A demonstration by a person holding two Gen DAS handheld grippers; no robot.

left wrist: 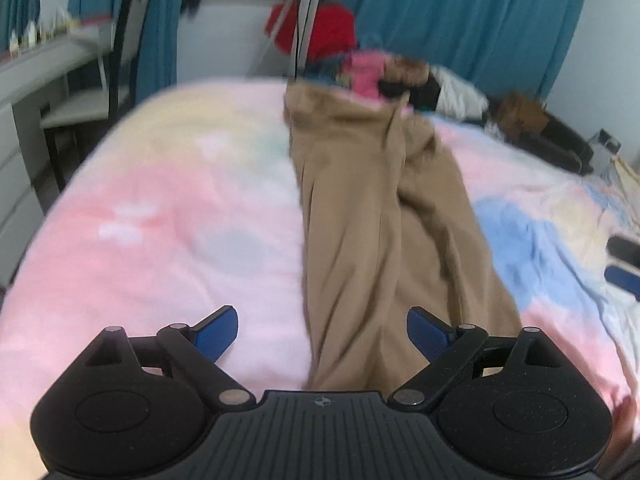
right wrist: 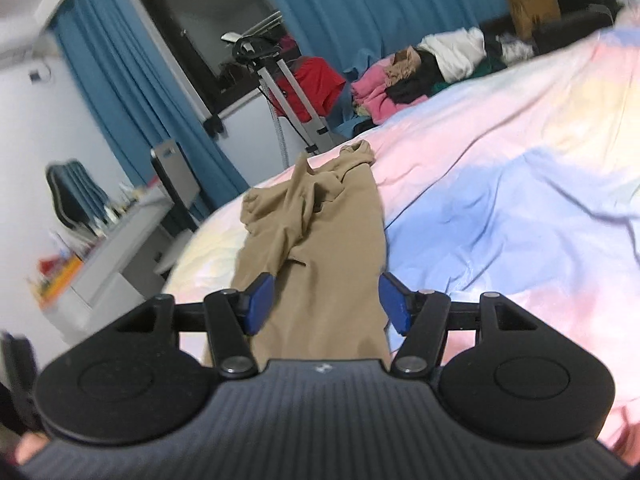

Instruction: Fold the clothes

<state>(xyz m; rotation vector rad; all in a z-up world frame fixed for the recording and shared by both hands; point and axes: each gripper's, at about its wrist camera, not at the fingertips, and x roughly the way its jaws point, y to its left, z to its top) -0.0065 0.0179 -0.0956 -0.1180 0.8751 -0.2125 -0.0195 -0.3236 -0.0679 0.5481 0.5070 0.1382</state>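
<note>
Tan trousers point(left wrist: 360, 208) lie lengthwise on a bed point(left wrist: 160, 216) with a pastel pink, yellow and blue cover, both grippers above their near end.

The left gripper point(left wrist: 322, 334) has its blue fingers point(left wrist: 216, 334) spread wide, released, holding nothing; the trouser fabric runs between them, closer to the right-hand finger. The right gripper point(right wrist: 326, 302) is likewise spread and empty-handed, the trousers point(right wrist: 320, 232) passing between its fingers point(right wrist: 260, 300). A heap of mixed clothes point(right wrist: 420, 76) sits beyond the bed's far edge.
</note>
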